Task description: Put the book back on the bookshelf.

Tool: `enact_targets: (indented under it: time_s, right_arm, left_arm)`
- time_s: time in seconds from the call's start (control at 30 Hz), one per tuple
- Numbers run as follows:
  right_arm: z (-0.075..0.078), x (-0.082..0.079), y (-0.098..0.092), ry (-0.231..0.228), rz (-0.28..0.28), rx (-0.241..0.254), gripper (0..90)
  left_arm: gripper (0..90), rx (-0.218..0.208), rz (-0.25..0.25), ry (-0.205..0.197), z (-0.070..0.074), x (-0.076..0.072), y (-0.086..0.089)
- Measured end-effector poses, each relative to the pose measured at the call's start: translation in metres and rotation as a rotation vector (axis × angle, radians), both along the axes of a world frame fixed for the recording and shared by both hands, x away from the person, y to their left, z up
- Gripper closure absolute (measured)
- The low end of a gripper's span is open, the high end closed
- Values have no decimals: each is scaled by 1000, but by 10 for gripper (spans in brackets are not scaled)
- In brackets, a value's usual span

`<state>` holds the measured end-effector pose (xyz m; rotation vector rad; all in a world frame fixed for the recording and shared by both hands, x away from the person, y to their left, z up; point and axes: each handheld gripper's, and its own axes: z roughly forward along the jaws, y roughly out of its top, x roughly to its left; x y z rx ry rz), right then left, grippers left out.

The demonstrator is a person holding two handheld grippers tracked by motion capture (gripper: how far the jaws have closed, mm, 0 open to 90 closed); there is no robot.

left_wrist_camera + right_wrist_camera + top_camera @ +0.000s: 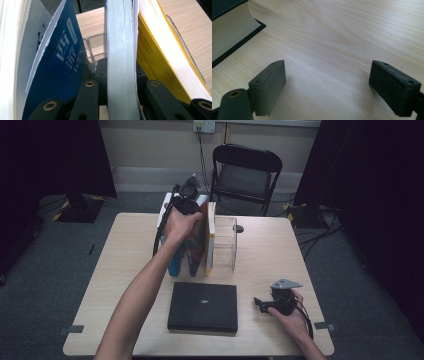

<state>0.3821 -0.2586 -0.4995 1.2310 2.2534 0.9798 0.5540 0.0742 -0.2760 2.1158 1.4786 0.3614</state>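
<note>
The person's left forearm stretches forward across the pale wooden worktop [125,255], the hand wrapped round the left claw [186,202], which points down into a row of upright books standing in a clear plastic holder [226,245] near the far edge. In the left gripper view that claw [121,82] is clamped on a thin book with a pale grey-green page edge [121,50], its jaws pressed to either side; a blue-covered book with white characters [63,62] leans just to one side and a yellow-covered book with cream pages [160,57] to the other. The right hand rests low near the worktop's front right corner, holding the right claw [261,304] roughly level and pointing towards a flat black hardback book [202,306] that lies close to the front edge. In the right gripper view this claw [327,82] stands wide apart over bare wood, with what seems to be that black book's corner [229,37] at the upper left. Beyond the worktop a black folding chair [245,175] stands on grey carpet, with dark curtains at both sides and cables trailing over the floor.
</note>
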Motion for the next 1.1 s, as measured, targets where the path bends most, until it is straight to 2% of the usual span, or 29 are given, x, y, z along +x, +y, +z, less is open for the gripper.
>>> enact_targets:
  time_s: [0.4,0.6,0.73,0.8,0.83,0.9,1.1]
  right_arm:
    - [0,0,0,-2,1,-1,139]
    - [0,0,0,-2,1,-1,139]
    - [0,0,0,-2,1,-1,139]
    - [0,0,0,-2,1,-1,139]
    - [0,0,0,-2,1,-1,139]
    - [0,0,0,-2,1,-1,139]
    - [0,0,0,-2,1,-1,139]
  left_arm:
    - [725,-17,4,2,-1,1,2]
    - [700,-31,-3,-12,-2,0,3]
    - [652,-51,-14,-25,0,-2,6]
    - [599,-56,-16,-34,1,-4,8]
    - [588,-57,-31,-42,2,-5,8]
    - [540,-62,-25,-46,3,-7,11]
    - [474,-75,-21,-59,1,-11,15]
